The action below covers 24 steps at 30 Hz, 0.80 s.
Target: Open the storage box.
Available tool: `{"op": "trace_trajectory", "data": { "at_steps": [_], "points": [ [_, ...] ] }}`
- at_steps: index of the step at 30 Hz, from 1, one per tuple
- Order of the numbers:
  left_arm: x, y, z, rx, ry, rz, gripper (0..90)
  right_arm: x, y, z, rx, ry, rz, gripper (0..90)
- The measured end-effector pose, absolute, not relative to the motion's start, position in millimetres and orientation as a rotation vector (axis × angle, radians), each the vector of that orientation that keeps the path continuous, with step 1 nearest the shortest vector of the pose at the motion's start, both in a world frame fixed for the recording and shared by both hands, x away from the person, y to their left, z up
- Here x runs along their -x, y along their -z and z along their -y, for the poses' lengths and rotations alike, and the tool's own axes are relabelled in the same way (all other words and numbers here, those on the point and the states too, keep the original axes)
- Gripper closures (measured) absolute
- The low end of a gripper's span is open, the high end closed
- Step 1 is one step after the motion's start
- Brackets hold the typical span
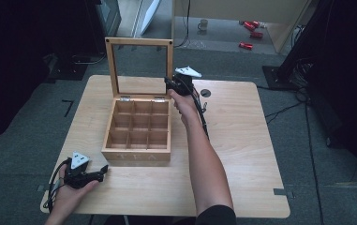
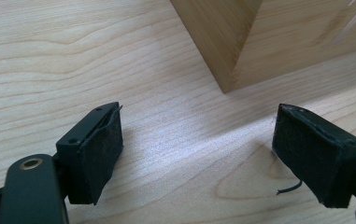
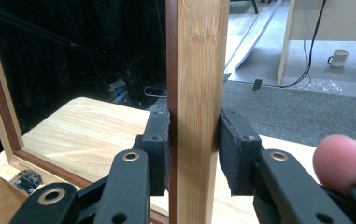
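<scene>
Wooden tea box (image 1: pixel 137 140) at the table's (image 1: pixel 241 154) middle, its glazed lid (image 1: pixel 139 65) standing upright at the far edge. We see the right gripper (image 3: pixel 194 149) clamped on the lid frame's right rail (image 3: pixel 196 93), pads pressing both faces. The left gripper (image 2: pixel 196 154) rests with jaws spread and nothing between them, at the near left beside the box's corner (image 2: pixel 231 70). We judge the lid stiff, light and hinge-guided; its pane looks fragile, so the wooden rail is the place to grip.
</scene>
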State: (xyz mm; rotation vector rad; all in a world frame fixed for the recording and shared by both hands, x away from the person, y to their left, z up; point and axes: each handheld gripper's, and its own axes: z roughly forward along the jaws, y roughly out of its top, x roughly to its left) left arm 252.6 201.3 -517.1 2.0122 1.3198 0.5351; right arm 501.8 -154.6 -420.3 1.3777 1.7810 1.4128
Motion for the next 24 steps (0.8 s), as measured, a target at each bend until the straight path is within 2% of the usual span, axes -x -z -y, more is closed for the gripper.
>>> {"op": "trace_trajectory", "data": {
  "at_steps": [9,15,18,22,24],
  "points": [
    [-252.5,517.2,-201.3,-2.012,-0.537,-1.319,16.7,-501.2,420.0,153.8,-1.374,-1.414,-1.779,66.1],
    [-252.3,517.1,-201.2,-2.012,-0.532,-1.32,16.7,-492.6,416.5,155.5,-1.359,-1.401,-1.838,33.0],
    [-252.2,517.2,-200.8,-2.011,-0.535,-1.322,16.7,-482.5,415.6,157.4,-1.348,-1.381,-1.859,20.7],
    [-252.1,517.2,-200.5,-2.013,-0.538,-1.323,16.7,-467.8,413.9,164.0,-1.324,-1.383,-1.886,13.5],
    [-252.1,517.1,-200.5,-2.017,-0.539,-1.321,16.7,-459.6,412.8,168.9,-1.312,-1.379,-1.896,13.2]
  ]
}}
